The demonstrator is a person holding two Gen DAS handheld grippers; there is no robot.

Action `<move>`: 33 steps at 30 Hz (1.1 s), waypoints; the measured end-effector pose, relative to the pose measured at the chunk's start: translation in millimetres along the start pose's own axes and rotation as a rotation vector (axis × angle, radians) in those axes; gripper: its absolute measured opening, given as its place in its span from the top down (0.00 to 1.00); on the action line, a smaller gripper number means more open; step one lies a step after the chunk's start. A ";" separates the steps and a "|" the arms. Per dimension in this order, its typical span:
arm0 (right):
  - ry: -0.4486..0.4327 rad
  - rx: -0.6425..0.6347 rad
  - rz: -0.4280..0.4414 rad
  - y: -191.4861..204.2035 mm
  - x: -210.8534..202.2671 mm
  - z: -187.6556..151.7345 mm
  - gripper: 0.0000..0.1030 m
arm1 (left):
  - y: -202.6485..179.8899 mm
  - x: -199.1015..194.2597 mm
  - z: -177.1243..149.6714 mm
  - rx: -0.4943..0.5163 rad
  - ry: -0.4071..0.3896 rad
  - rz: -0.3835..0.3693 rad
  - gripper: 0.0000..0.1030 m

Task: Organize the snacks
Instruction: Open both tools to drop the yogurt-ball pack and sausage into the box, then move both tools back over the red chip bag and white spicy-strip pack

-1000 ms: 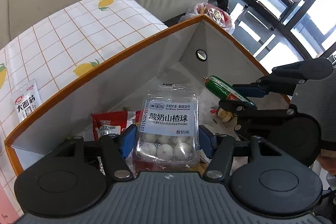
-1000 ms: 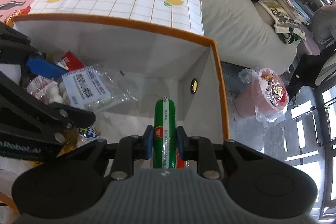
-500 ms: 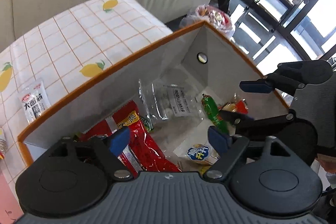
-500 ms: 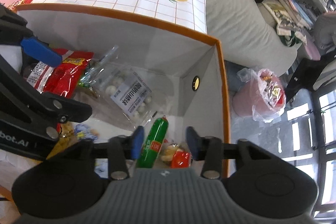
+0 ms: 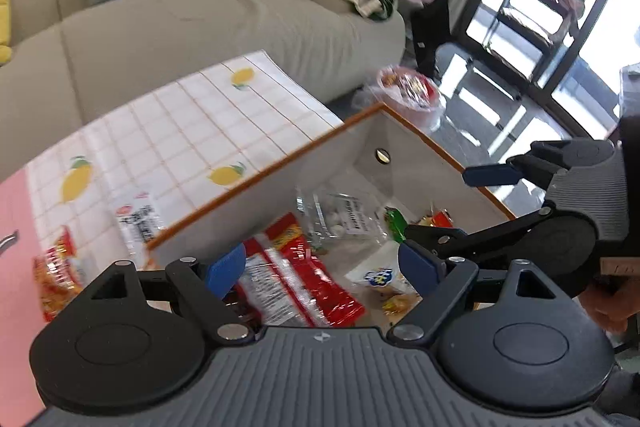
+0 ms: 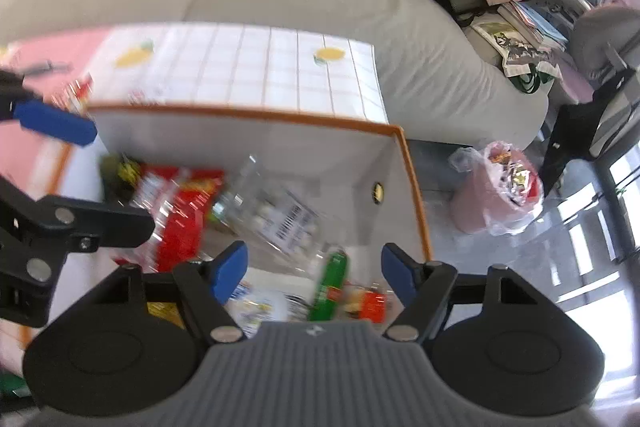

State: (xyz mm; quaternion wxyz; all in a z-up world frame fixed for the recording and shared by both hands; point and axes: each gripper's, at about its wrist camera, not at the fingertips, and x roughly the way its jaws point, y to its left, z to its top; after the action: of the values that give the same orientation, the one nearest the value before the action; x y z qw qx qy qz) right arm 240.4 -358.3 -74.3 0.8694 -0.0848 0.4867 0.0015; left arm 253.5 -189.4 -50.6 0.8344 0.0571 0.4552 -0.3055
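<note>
Snacks sit in the white open-top box with orange rim (image 5: 256, 183), on the table: clear plastic pack of white yogurt balls (image 5: 340, 213) near the far corner, green sausage stick (image 6: 330, 281) right of it, long red foil packet (image 5: 296, 279) on the left, small white-and-blue pouch (image 5: 376, 277) in front. All lie loose on the box floor, nothing gripped.

Left claw (image 5: 320, 267) above the box, jaws wide, empty. Right claw (image 6: 314, 269) also above it, jaws opening, nothing between the pads; sausage lies below them.

Outside the box on the lemon-print grid tablecloth (image 5: 192, 131): white sachet (image 5: 138, 223) just beside the rim, orange-red snack bag (image 5: 56, 279) farther left. Beige sofa (image 5: 200, 27) behind the table, pink lined bin (image 6: 500, 187) on the floor at right.
</note>
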 end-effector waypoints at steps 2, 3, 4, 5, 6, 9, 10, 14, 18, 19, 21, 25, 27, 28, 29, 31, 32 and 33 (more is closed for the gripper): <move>-0.024 0.044 0.042 4.7 -8.4 3.0 0.26 | 9.3 -12.6 -3.5 -0.019 -0.023 0.021 0.02; -0.033 0.060 0.057 6.1 -10.8 4.4 0.25 | 13.1 -17.8 -4.4 -0.025 -0.032 0.035 0.02; -0.041 0.081 0.078 9.6 -14.4 5.8 0.24 | 18.1 -24.3 -6.1 -0.028 -0.043 0.053 0.02; -0.048 0.097 0.096 13.0 -16.7 7.7 0.24 | 23.5 -31.6 -8.2 -0.037 -0.058 0.080 0.02; -0.054 0.110 0.107 16.8 -19.0 8.4 0.23 | 27.9 -38.1 -10.6 -0.045 -0.076 0.103 0.02; -0.093 0.129 0.133 33.8 -29.4 8.6 0.20 | 40.8 -61.2 -21.7 -0.068 -0.160 0.182 0.02; -0.106 0.134 0.142 40.2 -32.6 7.9 0.20 | 43.6 -68.3 -26.0 -0.073 -0.187 0.214 0.02; -0.142 0.168 0.166 65.1 -42.0 2.1 0.19 | 51.6 -88.8 -45.8 -0.065 -0.257 0.318 0.02; -0.164 0.195 0.183 92.8 -47.0 -5.0 0.19 | 60.0 -99.9 -63.8 -0.070 -0.261 0.322 0.02; -0.167 0.196 0.184 98.9 -47.9 -6.7 0.19 | 63.2 -102.3 -69.1 -0.083 -0.269 0.333 0.02; -0.174 0.186 0.188 112.3 -49.5 -8.7 0.19 | 73.0 -105.5 -79.1 -0.118 -0.292 0.358 0.02; -0.187 0.130 0.185 132.5 -48.6 -7.6 0.19 | 97.4 -107.3 -94.5 -0.165 -0.299 0.322 0.02; -0.195 0.109 0.179 137.2 -47.9 -6.0 0.19 | 110.5 -107.4 -100.5 -0.183 -0.296 0.283 0.02; -0.198 0.098 0.177 139.1 -46.5 -3.7 0.19 | 115.3 -106.5 -101.5 -0.184 -0.289 0.263 0.02; -0.199 0.088 0.176 140.4 -45.0 -1.5 0.19 | 120.2 -104.1 -102.1 -0.184 -0.271 0.248 0.02; -0.196 0.066 0.172 142.5 -40.4 4.1 0.20 | 126.2 -98.2 -101.9 -0.184 -0.232 0.252 0.02; -0.193 0.057 0.170 143.9 -38.4 6.6 0.21 | 129.2 -95.3 -101.7 -0.180 -0.221 0.257 0.03; -0.189 0.048 0.169 144.6 -36.0 9.9 0.22 | 132.4 -92.4 -101.2 -0.171 -0.211 0.257 0.03</move>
State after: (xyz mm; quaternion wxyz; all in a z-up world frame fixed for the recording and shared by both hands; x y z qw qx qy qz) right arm 217.5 -211.4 -59.9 0.9100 -0.0223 0.4078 0.0711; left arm 217.7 -2.5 -60.0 0.9115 0.0112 0.3783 -0.1610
